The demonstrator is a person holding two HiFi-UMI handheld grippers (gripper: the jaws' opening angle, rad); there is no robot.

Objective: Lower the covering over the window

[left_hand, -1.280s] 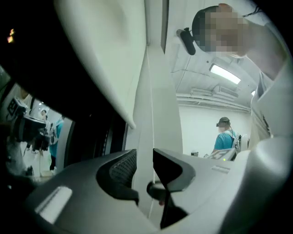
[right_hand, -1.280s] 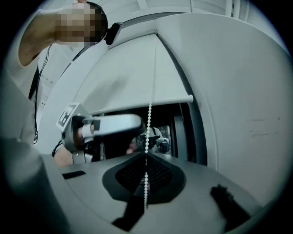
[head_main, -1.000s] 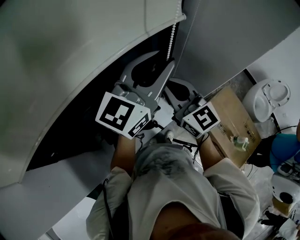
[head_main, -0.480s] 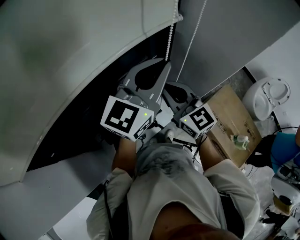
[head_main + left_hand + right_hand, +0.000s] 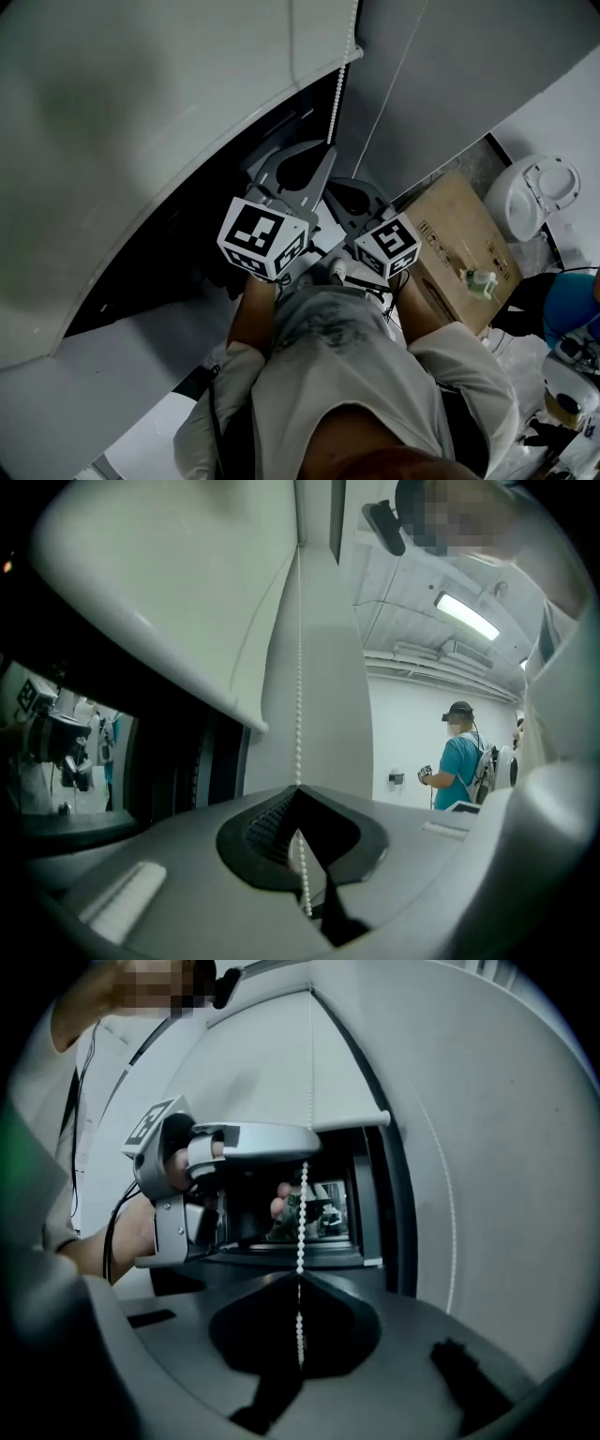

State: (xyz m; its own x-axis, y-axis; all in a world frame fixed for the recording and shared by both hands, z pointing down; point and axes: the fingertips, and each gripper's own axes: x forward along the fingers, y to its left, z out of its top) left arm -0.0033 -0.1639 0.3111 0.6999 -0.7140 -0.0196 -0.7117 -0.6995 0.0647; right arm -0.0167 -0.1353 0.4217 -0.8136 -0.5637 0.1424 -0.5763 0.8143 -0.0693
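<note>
Roller blind [image 5: 141, 112] hangs part-way down. Its bottom bar [image 5: 361, 1119] sits above a dark band of bare window [image 5: 178, 248]. Bead chain [image 5: 299, 667] runs along the blind's right edge. Left tongs [image 5: 298, 789] are pinched shut on the chain. Right tongs [image 5: 300, 1277] are clamped on the same strand, just below. Second strand [image 5: 455, 1241] hangs free at the right. Cardboard box [image 5: 459, 253] crowds the right arm.

The head view looks steeply down from above. Both gripper views look close along the bead chain [image 5: 298, 667].

No print on the cardboard box [image 5: 459, 253] is legible.
</note>
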